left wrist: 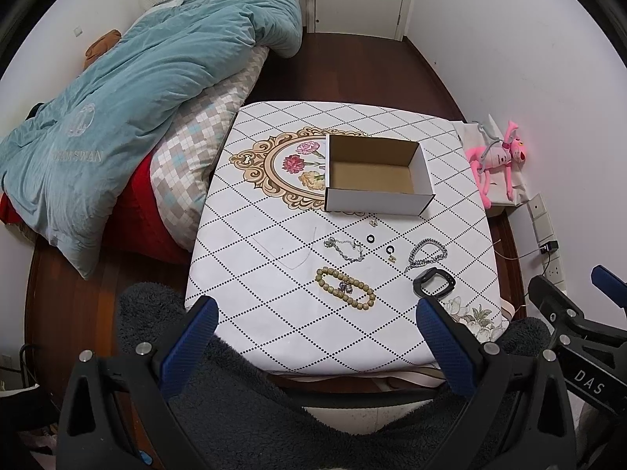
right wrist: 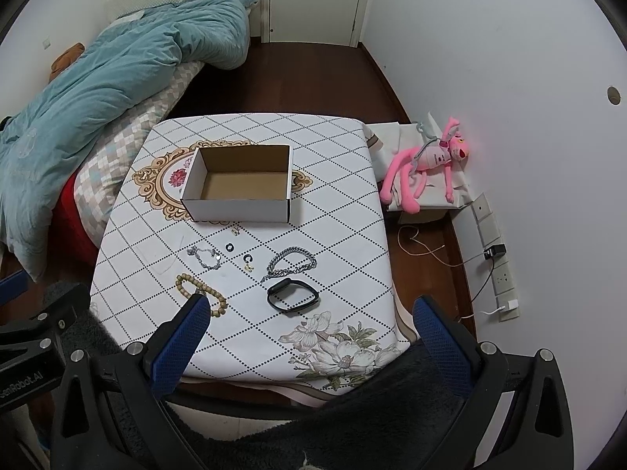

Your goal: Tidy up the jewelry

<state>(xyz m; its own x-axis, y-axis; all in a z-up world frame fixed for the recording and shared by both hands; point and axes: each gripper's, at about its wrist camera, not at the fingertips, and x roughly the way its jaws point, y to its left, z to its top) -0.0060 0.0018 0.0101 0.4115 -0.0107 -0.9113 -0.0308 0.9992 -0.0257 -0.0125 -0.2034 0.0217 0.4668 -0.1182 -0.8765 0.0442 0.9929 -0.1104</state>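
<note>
Right now your jewelry lies loose on the table (left wrist: 243,258), all of it outside the open cardboard box (left wrist: 376,174), which sits empty toward the far side on the flower medallion. Nearest you is the bead bracelet (left wrist: 345,288), with a small charm lying inside its loop. Just beyond it lies a thin silver chain (left wrist: 345,248), and to the right of that a heavier silver link bracelet (left wrist: 428,255). Between those two sit two small black rings (left wrist: 370,238), one with a gold piece touching it, and a tiny gold item lies just in front of the box. A black wristband (right wrist: 292,296) rests near the table's right front corner, close to the link bracelet.

Your left gripper (left wrist: 313,321) has its blue fingers spread wide and holds nothing, hovering over the near edge of the table. Your right gripper (right wrist: 309,321) is likewise spread apart and empty, with the wristband ahead between its fingers.

Beyond the table, a blue duvet (left wrist: 137,78) is heaped on the bed at left, and a pink plush toy (right wrist: 427,164) lies by the wall at right.
</note>
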